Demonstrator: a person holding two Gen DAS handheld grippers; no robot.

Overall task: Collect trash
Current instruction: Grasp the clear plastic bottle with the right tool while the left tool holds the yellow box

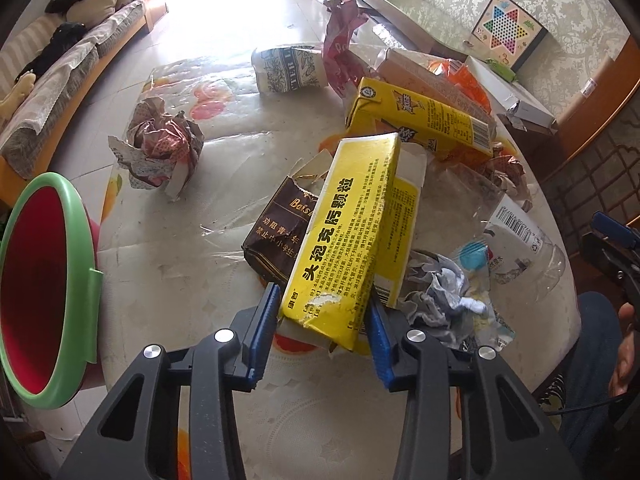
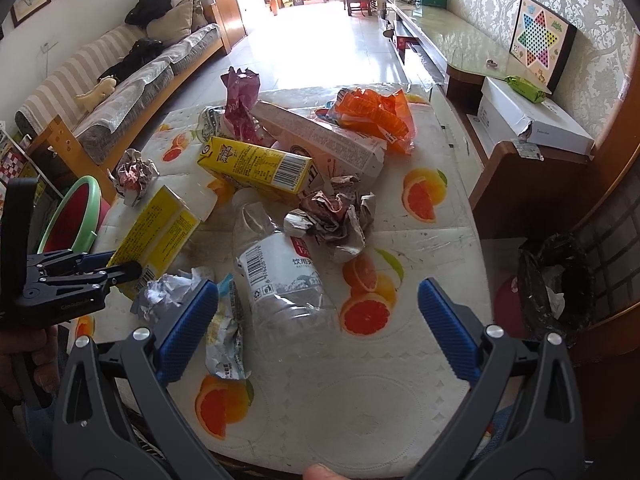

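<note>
My left gripper [image 1: 324, 312] is shut on a yellow medicine box [image 1: 352, 232] and holds its near end, tilted up off the table; the box also shows in the right wrist view [image 2: 154, 232]. A red bin with a green rim [image 1: 44, 284] stands at the left, beside the table. My right gripper [image 2: 318, 320] is open and empty, above a clear plastic bottle [image 2: 280, 276] lying on the table. Trash is spread over the table: a brown cigarette pack [image 1: 276, 232], a yellow drink carton [image 2: 256, 166], crumpled paper [image 2: 336, 216], an orange wrapper [image 2: 376, 116].
The table has a fruit-print cover [image 2: 400, 360]. A paper cup [image 1: 288, 68] and a crumpled ball [image 1: 160, 148] lie at the far left. A black-lined bin [image 2: 556, 288] stands on the floor at the right. A sofa [image 2: 120, 80] is at the left.
</note>
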